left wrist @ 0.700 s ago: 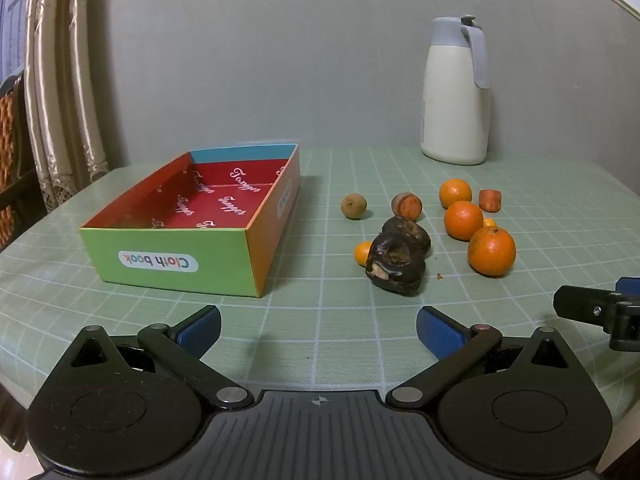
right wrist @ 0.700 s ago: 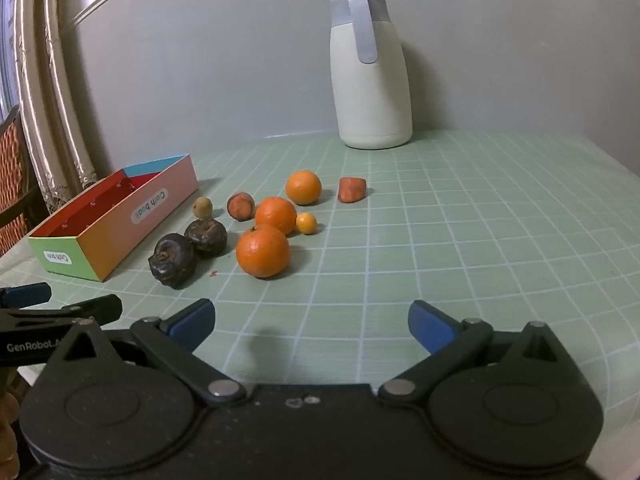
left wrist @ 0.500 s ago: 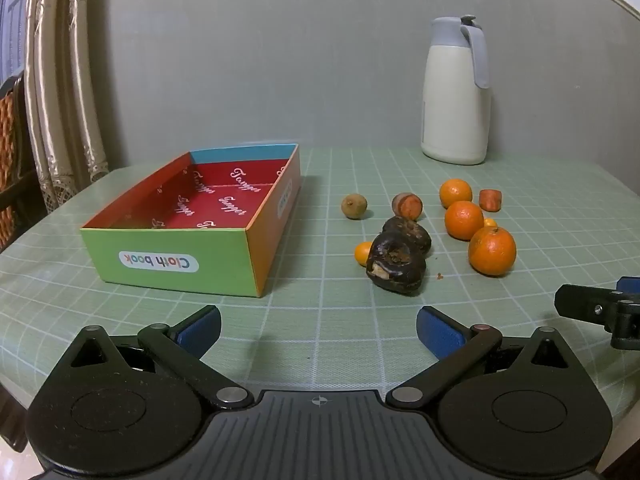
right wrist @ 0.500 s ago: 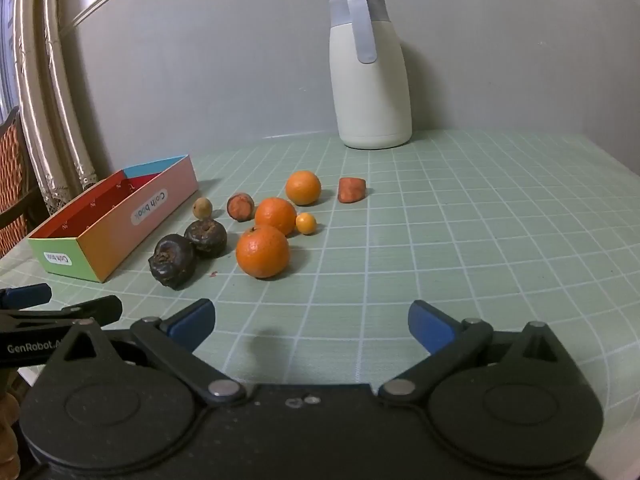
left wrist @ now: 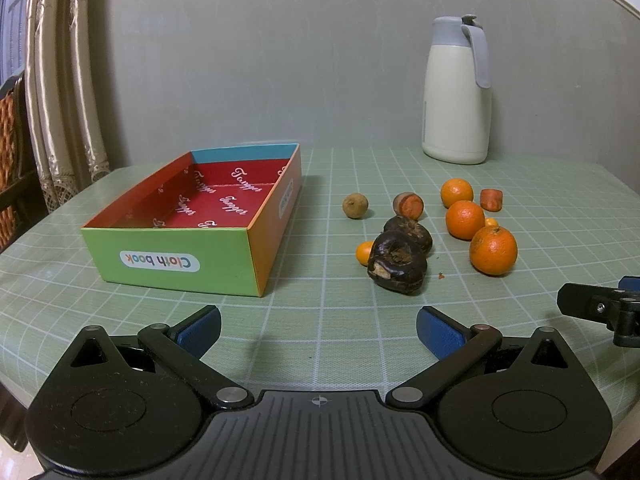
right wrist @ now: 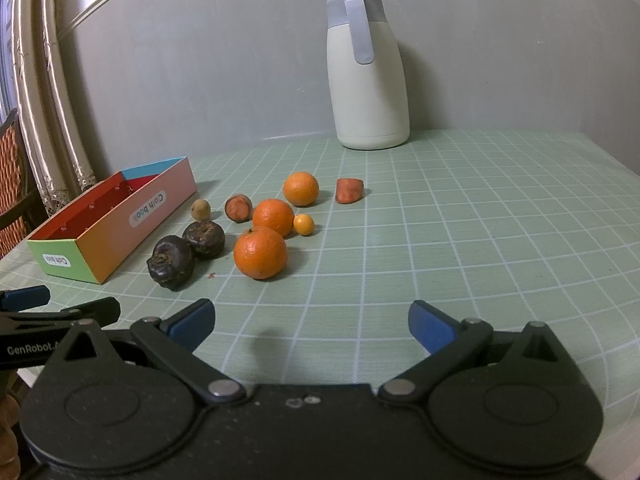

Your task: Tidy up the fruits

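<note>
A colourful cardboard box [left wrist: 168,258] with a red inside stands on the left of the green checked table; the right wrist view shows the box [right wrist: 120,216] at far left. Fruit lies in a cluster beside it: two dark wrinkled fruits [left wrist: 398,266], three oranges [left wrist: 493,250] [right wrist: 260,252], small kumquats [right wrist: 303,224], a brown longan [left wrist: 355,206], and reddish pieces [left wrist: 491,199]. My left gripper [left wrist: 319,330] hovers open over the near table, nothing between its blue pads. My right gripper [right wrist: 310,324] is open too, short of the nearest orange.
A cream thermos jug [left wrist: 456,92] [right wrist: 366,72] stands at the back by the grey wall. Curtains [left wrist: 60,80] and a wooden chair [left wrist: 12,160] are at far left. The right gripper's finger [left wrist: 600,308] shows at the left view's right edge.
</note>
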Available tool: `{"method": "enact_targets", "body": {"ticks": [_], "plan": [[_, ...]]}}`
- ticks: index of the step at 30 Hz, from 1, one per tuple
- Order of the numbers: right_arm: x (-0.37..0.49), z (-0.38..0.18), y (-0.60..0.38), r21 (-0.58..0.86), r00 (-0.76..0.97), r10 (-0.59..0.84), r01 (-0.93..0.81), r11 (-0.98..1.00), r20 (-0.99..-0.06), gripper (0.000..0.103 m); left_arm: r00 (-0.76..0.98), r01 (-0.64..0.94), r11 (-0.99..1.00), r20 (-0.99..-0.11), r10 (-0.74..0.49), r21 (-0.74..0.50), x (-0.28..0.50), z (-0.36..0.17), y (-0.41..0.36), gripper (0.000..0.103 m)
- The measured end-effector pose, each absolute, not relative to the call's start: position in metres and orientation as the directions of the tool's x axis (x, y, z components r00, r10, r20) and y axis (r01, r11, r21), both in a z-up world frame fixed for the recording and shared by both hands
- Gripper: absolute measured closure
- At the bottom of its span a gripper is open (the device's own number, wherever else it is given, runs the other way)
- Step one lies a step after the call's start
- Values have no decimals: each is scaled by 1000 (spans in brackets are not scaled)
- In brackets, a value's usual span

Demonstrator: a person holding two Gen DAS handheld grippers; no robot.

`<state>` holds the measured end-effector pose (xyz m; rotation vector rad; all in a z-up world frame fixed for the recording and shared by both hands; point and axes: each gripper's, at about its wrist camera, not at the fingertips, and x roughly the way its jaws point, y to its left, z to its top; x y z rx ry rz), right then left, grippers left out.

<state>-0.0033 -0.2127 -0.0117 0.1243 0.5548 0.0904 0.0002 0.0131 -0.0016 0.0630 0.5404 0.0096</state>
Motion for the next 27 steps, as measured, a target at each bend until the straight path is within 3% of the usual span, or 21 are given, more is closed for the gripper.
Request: {"method": "enact_targets", "body": {"ticks": [27], "plan": [[-7,-9,-214,138,854,112,-48,989,-508,0,861,-12,998,-507,39,56,2,2,19,0]]}}
